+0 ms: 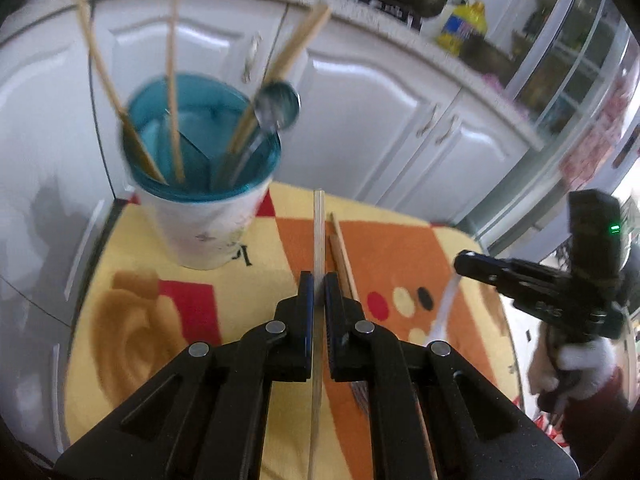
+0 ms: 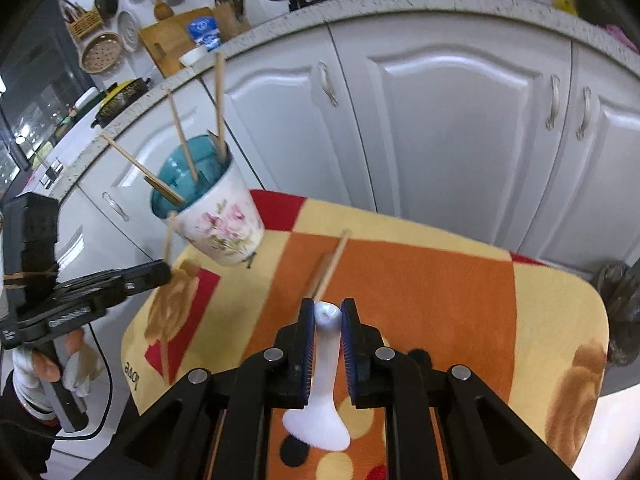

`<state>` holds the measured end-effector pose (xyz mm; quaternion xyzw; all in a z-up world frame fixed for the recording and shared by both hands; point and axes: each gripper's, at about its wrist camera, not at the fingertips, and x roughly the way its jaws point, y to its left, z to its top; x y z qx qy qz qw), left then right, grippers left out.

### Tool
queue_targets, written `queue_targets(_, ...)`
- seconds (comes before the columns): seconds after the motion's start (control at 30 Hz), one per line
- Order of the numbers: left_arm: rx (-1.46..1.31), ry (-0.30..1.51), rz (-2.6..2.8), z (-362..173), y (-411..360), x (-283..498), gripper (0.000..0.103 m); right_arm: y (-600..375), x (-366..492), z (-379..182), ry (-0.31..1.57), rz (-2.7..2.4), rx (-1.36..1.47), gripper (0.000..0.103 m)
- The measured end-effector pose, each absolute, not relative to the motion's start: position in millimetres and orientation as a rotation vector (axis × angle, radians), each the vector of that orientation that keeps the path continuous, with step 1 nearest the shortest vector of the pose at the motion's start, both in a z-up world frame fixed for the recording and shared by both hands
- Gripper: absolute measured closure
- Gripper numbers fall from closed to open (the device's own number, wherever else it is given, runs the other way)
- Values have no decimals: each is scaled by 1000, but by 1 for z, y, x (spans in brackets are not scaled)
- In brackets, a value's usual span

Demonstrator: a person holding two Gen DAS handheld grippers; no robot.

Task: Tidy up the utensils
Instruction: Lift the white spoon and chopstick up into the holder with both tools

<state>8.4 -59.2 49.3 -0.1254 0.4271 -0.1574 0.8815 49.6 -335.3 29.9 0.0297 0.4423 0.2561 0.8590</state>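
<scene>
My left gripper [image 1: 319, 288] is shut on a pale chopstick [image 1: 318, 236], lifted above the patterned mat [image 1: 400, 248]. In the right wrist view that chopstick [image 2: 167, 320] hangs from the left gripper [image 2: 165, 272]. My right gripper [image 2: 327, 312] is shut on the handle of a white ceramic spoon [image 2: 325, 364], bowl end towards the camera; from the left it shows as the right gripper [image 1: 460, 266] with the spoon [image 1: 442, 312] below it. A floral cup [image 2: 224, 228] with a teal inside [image 1: 200, 152] holds several chopsticks and a metal spoon [image 1: 280, 106]. Loose chopsticks [image 2: 330, 268] lie on the mat.
The mat covers a small table standing before white cabinet doors [image 2: 440, 128] under a speckled counter [image 1: 360, 20]. A fork [image 1: 360, 394] lies on the mat beneath my left gripper. A dark object [image 2: 618, 312] stands past the table's right edge. A gloved hand [image 1: 584, 368] holds the right gripper.
</scene>
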Motion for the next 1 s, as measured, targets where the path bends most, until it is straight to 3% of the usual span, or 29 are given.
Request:
queue_targets(0.4,-309,691,-316,135,-15,-33,99,-309,42,78,831,629,76,91)
queue_targets(0.63,-293,508,-203,189,10,-19,99,-273,54,136,712,692,68,91)
queue_targets(1.0,-246,335,20,196,23,53,99,-186,94,174,585,728,-40,91)
